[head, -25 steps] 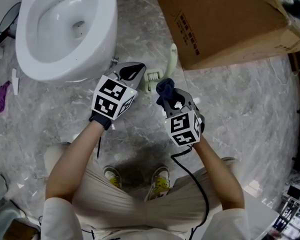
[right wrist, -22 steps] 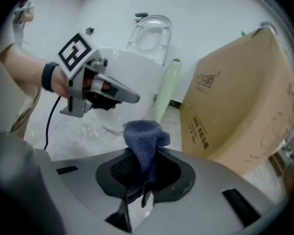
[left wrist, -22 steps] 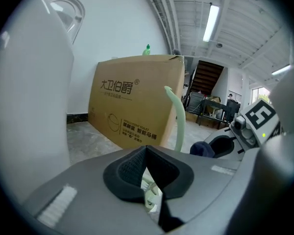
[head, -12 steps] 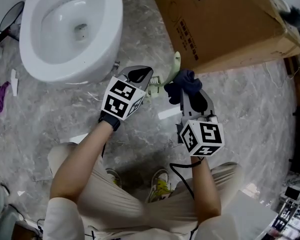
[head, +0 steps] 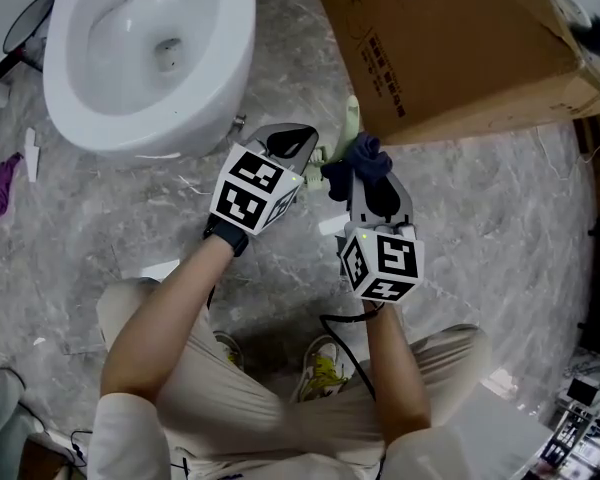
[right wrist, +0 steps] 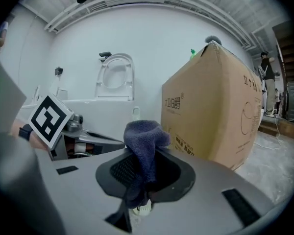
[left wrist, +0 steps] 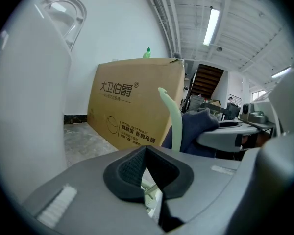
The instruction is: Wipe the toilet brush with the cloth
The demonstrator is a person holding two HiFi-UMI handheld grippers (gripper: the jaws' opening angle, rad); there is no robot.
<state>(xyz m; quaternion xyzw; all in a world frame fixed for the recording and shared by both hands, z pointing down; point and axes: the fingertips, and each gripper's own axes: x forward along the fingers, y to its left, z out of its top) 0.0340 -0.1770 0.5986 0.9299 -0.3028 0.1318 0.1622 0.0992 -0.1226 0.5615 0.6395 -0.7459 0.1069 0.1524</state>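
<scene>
While the person stands on the grey marble floor [head: 130,218], both grippers meet just in front of the toilet [head: 90,118]. The left gripper [head: 298,144] has its jaws drawn nearly together, and a pale ribbed part of the toilet brush [left wrist: 150,192] shows pinched in the narrow gap between the pads. The grip itself is half hidden, so it looks held rather than plainly so. From there the brush's pale green handle rises in a curve towards the cardboard box [head: 460,48].

The right gripper [head: 368,176] is closed on the dark blue cloth [right wrist: 144,146], which bunches up out of the jaws and hangs down between them. In the head view the cloth lies against the brush, just beside the left gripper's tip.

The toilet bowl is open, white inside, with only its drain opening showing. The box is shut, so its contents cannot be seen; something small and green [left wrist: 148,52] stands on its top. A purple scrap [head: 4,183] lies on the floor left of the toilet.
</scene>
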